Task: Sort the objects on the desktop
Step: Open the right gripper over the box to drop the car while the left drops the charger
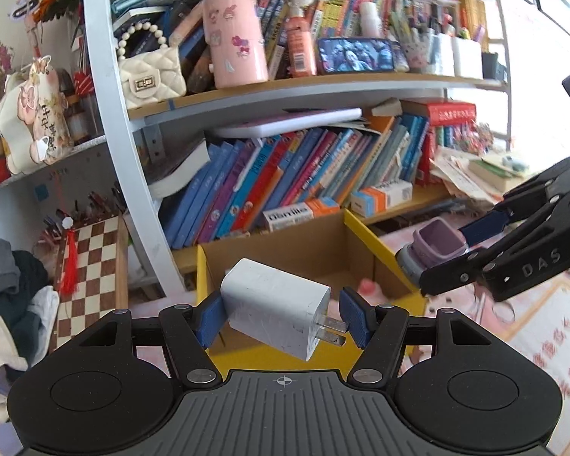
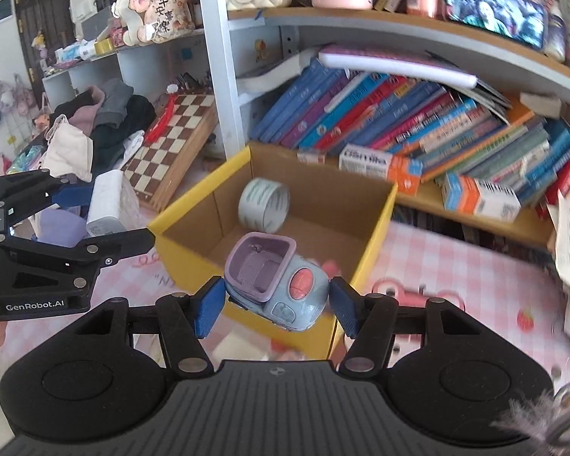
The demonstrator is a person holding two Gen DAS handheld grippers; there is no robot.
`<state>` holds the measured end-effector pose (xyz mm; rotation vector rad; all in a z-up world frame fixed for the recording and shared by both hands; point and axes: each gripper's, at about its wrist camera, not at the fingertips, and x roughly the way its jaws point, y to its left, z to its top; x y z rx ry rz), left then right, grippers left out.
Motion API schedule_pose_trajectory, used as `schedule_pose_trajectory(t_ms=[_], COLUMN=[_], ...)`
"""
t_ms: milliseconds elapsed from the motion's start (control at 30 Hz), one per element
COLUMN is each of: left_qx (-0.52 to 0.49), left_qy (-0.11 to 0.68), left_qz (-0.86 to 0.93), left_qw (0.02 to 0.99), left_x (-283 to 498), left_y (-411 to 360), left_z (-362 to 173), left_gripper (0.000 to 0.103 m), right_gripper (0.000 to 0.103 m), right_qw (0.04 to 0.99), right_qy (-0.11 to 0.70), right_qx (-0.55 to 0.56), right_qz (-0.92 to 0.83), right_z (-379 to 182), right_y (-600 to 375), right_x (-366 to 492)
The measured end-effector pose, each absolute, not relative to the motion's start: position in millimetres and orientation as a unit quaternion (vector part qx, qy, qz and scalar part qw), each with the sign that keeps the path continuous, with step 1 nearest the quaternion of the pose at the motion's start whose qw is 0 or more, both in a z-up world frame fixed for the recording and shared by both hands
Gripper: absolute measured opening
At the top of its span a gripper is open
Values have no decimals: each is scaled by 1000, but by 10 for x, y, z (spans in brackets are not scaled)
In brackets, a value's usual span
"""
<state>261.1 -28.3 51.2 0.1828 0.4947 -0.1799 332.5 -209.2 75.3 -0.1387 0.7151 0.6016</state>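
1. My left gripper (image 1: 281, 321) grips the white USB charger (image 1: 273, 313) — prongs toward 3 o'clock.
2. My right gripper (image 2: 276, 300) holds the toy car (image 2: 275, 285).
3. The yellow cardboard box (image 2: 376, 243) opens at 12 o'clock — the car hangs nearer its rim.

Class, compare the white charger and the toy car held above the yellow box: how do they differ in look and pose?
The white charger is a plain, blocky cube with metal prongs; the toy car is rounded, blue-grey and lilac with a pink spot. The charger sits between the left tool's pads with a gap at its prong side; the car is in the right tool. Both hang tilted above the yellow box.
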Motion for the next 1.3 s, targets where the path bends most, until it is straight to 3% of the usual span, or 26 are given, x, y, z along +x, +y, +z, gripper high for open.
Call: schedule_pose_trajectory(t_ms=[567,1300], left_qx=[73,103], left_qy=[276,373], left_qz=[-52,-44], left_qw=[957,921], left_x=[3411,4011], left_y=[-248,-271], left_z=[327,-276], left_gripper=[64,64], right_gripper=[58,58], right_qw=[879,804], right_qy=[333,435], right_qx=[-143,-263], right_qz=[308,307], right_z=[711,-222], right_y=[-1512,-776], right_x=[4276,5278])
